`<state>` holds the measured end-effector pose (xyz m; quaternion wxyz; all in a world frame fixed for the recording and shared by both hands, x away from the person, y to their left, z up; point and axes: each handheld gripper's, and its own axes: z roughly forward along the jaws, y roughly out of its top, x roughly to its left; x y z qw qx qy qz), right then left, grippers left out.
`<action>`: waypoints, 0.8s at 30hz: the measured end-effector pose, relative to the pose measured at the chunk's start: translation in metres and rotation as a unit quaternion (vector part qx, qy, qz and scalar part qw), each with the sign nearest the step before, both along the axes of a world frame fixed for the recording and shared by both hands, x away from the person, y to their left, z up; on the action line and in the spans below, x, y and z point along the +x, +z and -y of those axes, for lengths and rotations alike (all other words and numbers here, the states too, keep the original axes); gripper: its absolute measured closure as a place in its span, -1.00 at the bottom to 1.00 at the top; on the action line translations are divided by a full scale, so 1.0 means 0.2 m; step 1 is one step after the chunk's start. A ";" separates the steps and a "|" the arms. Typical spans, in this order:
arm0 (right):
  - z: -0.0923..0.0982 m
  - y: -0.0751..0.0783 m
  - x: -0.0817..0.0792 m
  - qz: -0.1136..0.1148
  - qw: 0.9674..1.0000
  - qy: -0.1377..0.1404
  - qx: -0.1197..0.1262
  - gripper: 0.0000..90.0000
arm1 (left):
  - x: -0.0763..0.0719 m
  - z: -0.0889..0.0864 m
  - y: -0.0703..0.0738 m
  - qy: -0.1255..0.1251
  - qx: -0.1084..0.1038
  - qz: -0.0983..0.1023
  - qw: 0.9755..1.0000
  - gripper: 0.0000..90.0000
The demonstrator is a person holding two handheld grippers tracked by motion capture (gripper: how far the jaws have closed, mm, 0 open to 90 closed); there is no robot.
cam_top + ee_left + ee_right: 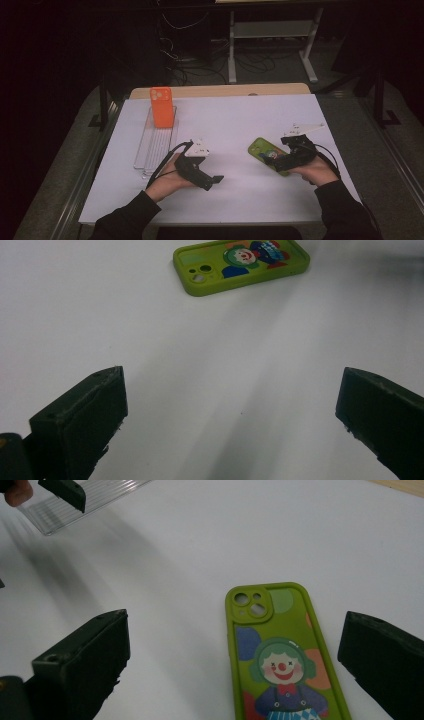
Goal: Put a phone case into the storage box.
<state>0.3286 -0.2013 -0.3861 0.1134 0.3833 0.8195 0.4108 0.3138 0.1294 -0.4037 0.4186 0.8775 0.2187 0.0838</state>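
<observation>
A green phone case [264,150] with a cartoon clown lies flat, back up, on the white table [235,115] at the right. My right gripper [272,159] hovers over its near end, open, with the green case [280,655] between the wide-spread jaws and not touched. My left gripper [212,180] rests at the table's middle, open and empty, pointing right toward the green case [240,262]. An orange phone case [162,107] stands upright at the far end of a clear slotted rack [156,145] on the left.
The clear rack [55,512] runs front to back along the table's left side. A wooden board [220,91] edges the far side of the table. Beyond it are a white stand [270,35] and cables on the dark floor.
</observation>
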 end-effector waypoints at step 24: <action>0.09 -0.04 0.17 -0.023 0.999 -0.018 -0.045 -1.00 | 0.01 -0.01 -0.01 -0.002 -0.002 -0.005 1.000 -1.00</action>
